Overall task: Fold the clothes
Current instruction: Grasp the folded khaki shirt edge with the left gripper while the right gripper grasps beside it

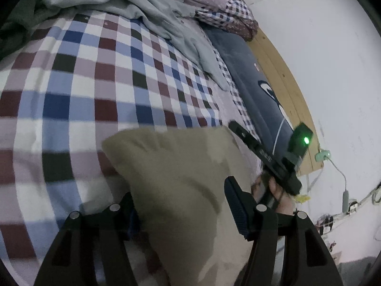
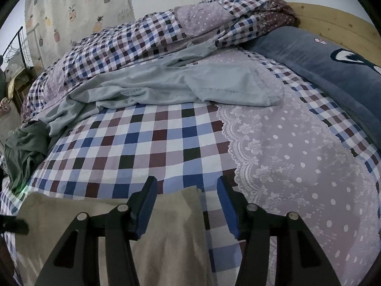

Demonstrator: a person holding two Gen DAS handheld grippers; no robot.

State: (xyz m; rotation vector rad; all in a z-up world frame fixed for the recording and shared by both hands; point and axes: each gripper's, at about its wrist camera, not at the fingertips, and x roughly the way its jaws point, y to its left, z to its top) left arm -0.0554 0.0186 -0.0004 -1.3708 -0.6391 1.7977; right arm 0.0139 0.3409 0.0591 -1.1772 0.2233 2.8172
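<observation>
The left wrist view sits low and close over the bed [image 1: 71, 90], tilted, looking across the checked cover toward the wooden headboard [image 1: 281, 78] and white wall at the right of the frame. Its own fingers [image 1: 235, 200] fill the bottom edge. The right wrist view looks level along the bed toward the headboard [image 2: 333, 21] at upper right, a pineapple-print curtain [image 2: 78, 7] at upper left. Both views share the checked cover, the grey-blue garment [image 1: 166, 16], the dark blue pillow [image 1: 252, 78] and the tan cloth [image 1: 181, 190] nearest the lens.
</observation>
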